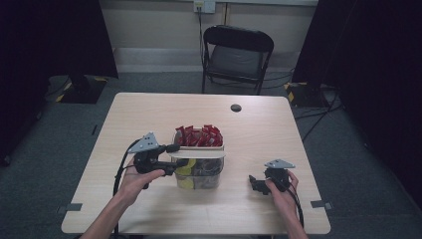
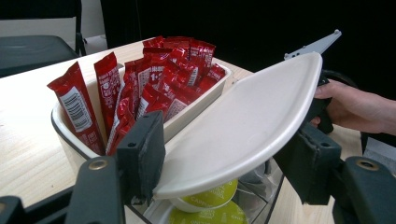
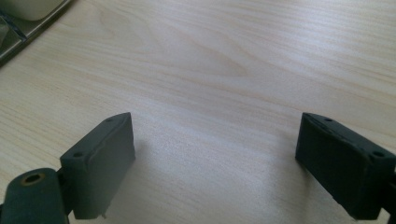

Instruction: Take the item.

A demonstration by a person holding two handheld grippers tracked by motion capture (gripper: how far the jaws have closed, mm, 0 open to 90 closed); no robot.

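Observation:
My left gripper (image 1: 181,155) is shut on the rim of a white oval lid (image 1: 199,154), which it holds tilted over a clear box (image 1: 200,178) near the table's middle. In the left gripper view the lid (image 2: 247,126) sits between the two black jaws, above yellow-green capsules (image 2: 215,199) in the box. Just behind stands a white tray (image 2: 63,131) full of upright red sachets (image 2: 159,74). My right gripper (image 1: 255,183) rests low on the table at the right, apart from the box. Its jaws stand wide open (image 3: 215,163) over bare wood.
The light wooden table (image 1: 149,114) has a dark round cable hole (image 1: 236,107) at the back. A black folding chair (image 1: 238,55) stands beyond the far edge. A corner of the clear box (image 3: 18,28) shows at the upper left of the right gripper view.

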